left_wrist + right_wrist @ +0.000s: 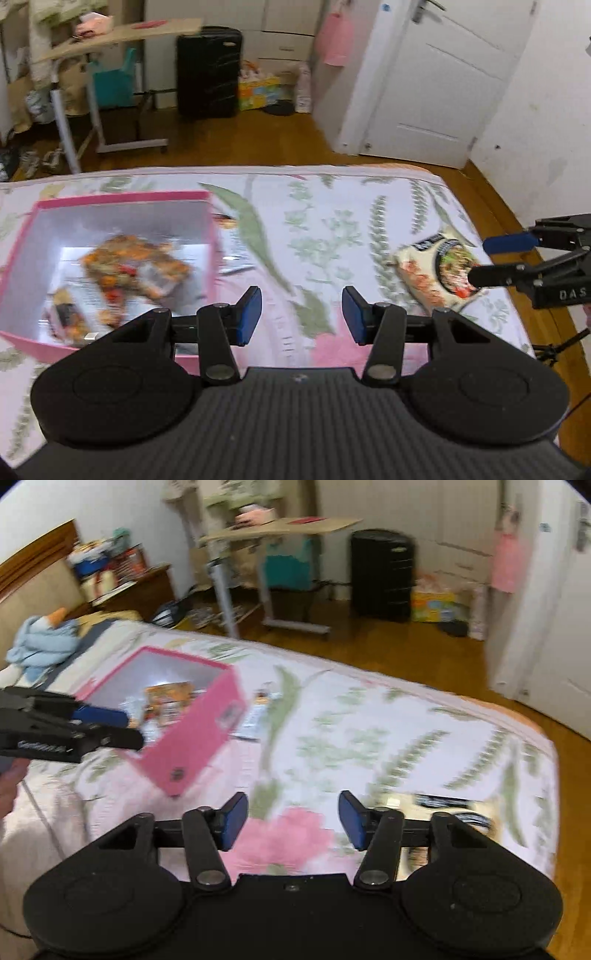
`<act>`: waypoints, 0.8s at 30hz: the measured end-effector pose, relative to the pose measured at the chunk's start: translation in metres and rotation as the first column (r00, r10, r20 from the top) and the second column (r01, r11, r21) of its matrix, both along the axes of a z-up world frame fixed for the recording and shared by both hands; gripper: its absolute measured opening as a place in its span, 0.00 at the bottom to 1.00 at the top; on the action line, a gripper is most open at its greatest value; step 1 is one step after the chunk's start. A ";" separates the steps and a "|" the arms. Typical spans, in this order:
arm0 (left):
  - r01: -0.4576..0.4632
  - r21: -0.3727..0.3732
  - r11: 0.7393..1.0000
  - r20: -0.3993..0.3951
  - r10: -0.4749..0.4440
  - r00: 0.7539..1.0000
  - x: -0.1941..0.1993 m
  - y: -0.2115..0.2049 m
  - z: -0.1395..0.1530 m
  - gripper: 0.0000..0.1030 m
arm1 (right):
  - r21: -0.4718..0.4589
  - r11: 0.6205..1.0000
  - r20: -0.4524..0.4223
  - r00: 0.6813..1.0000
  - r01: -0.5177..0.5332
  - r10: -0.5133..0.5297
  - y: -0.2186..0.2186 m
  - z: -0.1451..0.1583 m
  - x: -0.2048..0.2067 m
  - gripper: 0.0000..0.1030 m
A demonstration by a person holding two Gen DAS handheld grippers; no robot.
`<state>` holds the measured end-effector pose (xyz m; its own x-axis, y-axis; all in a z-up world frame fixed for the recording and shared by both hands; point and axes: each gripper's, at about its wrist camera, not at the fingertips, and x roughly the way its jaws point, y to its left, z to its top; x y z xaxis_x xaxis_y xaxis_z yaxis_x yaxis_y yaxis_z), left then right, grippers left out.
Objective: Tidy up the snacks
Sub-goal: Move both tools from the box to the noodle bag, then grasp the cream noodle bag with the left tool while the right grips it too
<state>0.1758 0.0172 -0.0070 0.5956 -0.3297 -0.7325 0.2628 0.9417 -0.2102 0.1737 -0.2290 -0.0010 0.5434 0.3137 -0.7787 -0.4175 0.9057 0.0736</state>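
Note:
A pink box (pixel 122 197) sits on the flowered bed, with several orange snack packets (pixel 133 266) lying inside it. My left gripper (pixel 302 315) hovers just right of the box, open, with only bedsheet between its blue pads. Further right a cream snack packet (pixel 439 269) lies flat near the bed's edge, and my right gripper (pixel 480 260) reaches in beside it. In the right wrist view my right gripper (pixel 293 819) is open and empty, the cream packet (pixel 454 805) is partly hidden behind its right finger, and the pink box (pixel 195 738) and left gripper (pixel 125 727) are at left.
A small flat packet (pixel 258 712) lies on the sheet beside the box. The bed (pixel 332 221) ends at wooden floor (pixel 240 144) ahead and right. Beyond stand a rolling table (pixel 110 37), a black suitcase (pixel 208 72) and a white door (pixel 436 81). Blue cloth (pixel 40 642) lies at the headboard.

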 end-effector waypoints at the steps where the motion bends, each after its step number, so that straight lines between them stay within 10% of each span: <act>1: 0.005 -0.011 1.000 -0.008 -0.005 1.000 0.003 -0.008 -0.005 0.46 | -0.003 1.000 0.012 0.999 0.030 -0.030 -0.014 -0.006 -0.001 0.67; 11: -0.008 0.035 0.999 -0.080 0.011 0.997 0.040 -0.093 -0.076 0.49 | 0.006 0.971 -0.022 0.971 0.239 -0.238 -0.120 -0.067 0.026 0.75; 24: -0.044 -0.217 0.975 -0.220 -0.005 0.976 0.088 -0.170 -0.143 0.49 | 0.031 0.979 -0.187 0.964 0.200 -0.191 -0.181 -0.140 0.084 0.88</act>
<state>0.2643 -0.1531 -0.1497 0.4379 -0.4866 -0.7560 0.1695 0.8705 -0.4621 0.2573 -0.4105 -0.1413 0.4481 0.2563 -0.8565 -0.2082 0.9616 0.1788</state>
